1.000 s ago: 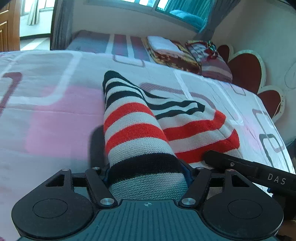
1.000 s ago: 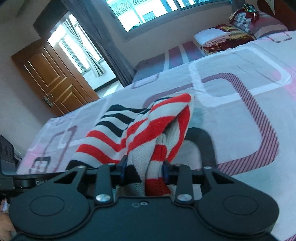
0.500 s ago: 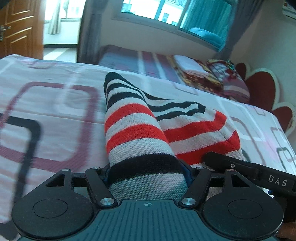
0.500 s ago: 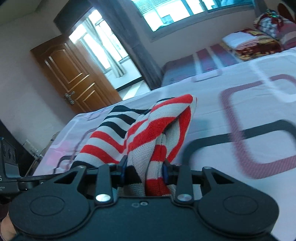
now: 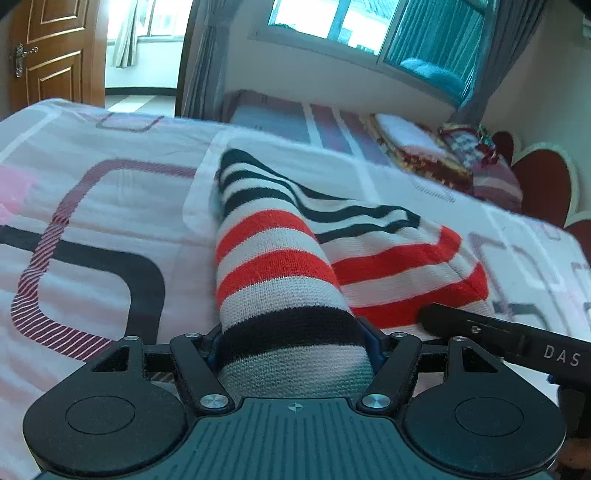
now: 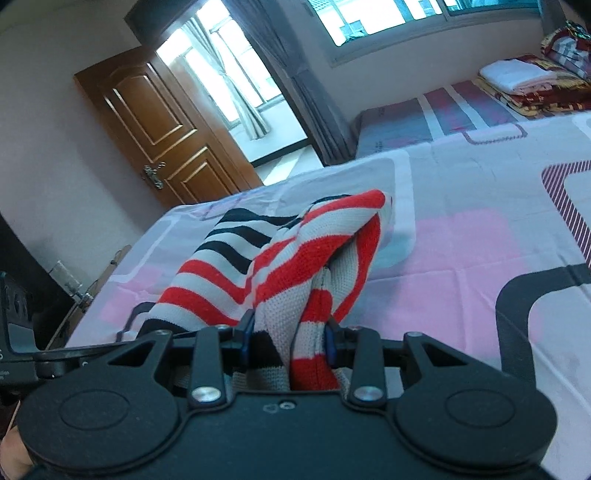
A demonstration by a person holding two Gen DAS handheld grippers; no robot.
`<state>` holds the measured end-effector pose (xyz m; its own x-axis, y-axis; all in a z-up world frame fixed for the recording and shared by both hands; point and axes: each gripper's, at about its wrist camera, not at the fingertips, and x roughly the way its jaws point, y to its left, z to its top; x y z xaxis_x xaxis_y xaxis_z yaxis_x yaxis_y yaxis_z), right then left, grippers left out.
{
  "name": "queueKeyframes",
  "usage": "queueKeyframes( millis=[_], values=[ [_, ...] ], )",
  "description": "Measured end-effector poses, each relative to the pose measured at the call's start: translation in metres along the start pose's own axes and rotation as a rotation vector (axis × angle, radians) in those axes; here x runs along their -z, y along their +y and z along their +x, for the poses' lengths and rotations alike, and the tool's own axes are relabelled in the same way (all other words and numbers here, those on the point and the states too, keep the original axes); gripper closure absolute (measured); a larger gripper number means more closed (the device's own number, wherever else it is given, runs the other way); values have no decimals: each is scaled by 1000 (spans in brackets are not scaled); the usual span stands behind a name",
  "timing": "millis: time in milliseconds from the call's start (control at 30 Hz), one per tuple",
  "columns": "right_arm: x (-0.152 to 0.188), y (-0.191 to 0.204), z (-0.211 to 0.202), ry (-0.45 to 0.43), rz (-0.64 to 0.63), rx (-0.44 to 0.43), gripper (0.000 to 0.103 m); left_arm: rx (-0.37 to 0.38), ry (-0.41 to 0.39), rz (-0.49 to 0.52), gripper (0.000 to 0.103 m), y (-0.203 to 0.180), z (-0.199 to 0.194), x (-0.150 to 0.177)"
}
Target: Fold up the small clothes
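Knitwear striped in red, grey-white and black, a small sweater by the look of it, hangs bunched between the two tools above the bed, its far end drooping toward the bedsheet. The left gripper has its jaws clamped on a thick roll of the knit, where a black band meets a grey one, and the cloth fills the whole gap between the blue-lined fingers. From that side the rest of the sweater fans out to the right, red stripes near, thin black stripes farther off. The right gripper is closed on another gathered fold of the same sweater, red and grey stripes twisted into a narrow bundle between its fingers. In the left view the black arm of the right gripper, lettered DAS, lies just beside the sweater's lower right edge. The bedsheet under it all is white and pink with rounded rectangles in black and striped maroon. Farther up the bed sits a stack of folded blankets, near a red heart-shaped headboard. A wooden door stands open by grey curtains and a bright window.
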<state>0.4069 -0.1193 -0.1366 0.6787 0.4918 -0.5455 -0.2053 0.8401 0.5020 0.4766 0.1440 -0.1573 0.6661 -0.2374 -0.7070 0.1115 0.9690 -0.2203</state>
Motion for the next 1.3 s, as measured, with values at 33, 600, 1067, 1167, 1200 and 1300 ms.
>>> queueKeyframes(
  millis=[33, 600, 1067, 1167, 1200, 1300],
  values=[
    [3, -2, 5, 6, 5, 13, 69, -6, 14, -2, 34, 2, 7, 3],
    [25, 33, -33, -82, -229, 208, 63, -133, -61, 61, 17, -6, -53, 39],
    [72, 54, -18, 58, -337, 330, 63, -175, 27, 105, 12, -17, -47, 67],
    [72, 55, -27, 46, -288, 310, 45, -172, 43, 98, 12, -16, -55, 66],
    [71, 56, -29, 48, -274, 311, 31, -166, 48, 93, 11, -16, -59, 66],
    [74, 60, -38, 58, -247, 292, 24, -169, 54, 79, 0, -16, -73, 65]
  ],
)
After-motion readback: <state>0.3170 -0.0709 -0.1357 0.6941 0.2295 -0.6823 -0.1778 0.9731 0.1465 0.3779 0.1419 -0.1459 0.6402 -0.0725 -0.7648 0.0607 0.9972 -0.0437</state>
